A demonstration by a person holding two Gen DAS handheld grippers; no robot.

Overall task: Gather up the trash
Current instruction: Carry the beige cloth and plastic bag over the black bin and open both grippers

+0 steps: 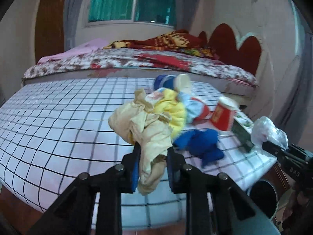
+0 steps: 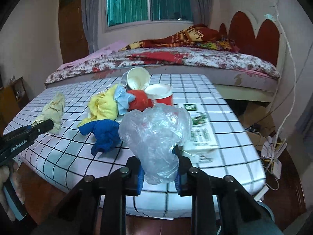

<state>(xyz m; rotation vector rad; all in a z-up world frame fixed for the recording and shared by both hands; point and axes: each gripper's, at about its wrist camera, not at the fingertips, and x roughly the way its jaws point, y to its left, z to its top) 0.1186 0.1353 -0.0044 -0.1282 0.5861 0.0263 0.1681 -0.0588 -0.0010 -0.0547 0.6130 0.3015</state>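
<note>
Your left hand-held gripper (image 1: 152, 156) is pinching a beige crumpled cloth (image 1: 144, 129), and your right hand-held gripper (image 2: 159, 164) is pinching a clear plastic bag (image 2: 156, 135). Both loads look lifted off the bench (image 2: 225, 117), which wears a white grid-pattern cover.

The rest of the trash sits in a heap toward the far middle of the bench: a yellow cloth (image 2: 103, 105), a blue cloth (image 2: 105, 135) nearer the front edge, a light blue scrap (image 2: 122, 99), red paper cups (image 2: 162, 96) and a white cup (image 2: 137, 78) lying on its side. Printed green leaflets (image 2: 197, 117) lie flat by the right edge. A dark round bin (image 1: 263, 195) shows below the bench's right front corner in the left view.

Mind these risks:
- The bag is slick and only a fold of it sits between the jaws, so a fast swing could let it slide out.
- The beige cloth hangs loose below the jaws; dragging it low across the heap may snag the yellow cloth or tip a cup.
- The cups stand near the leaflets, so a nudge could roll one over the right edge.
- The bin's mouth looks narrow, so bringing both hands to it together may make them collide.
</note>
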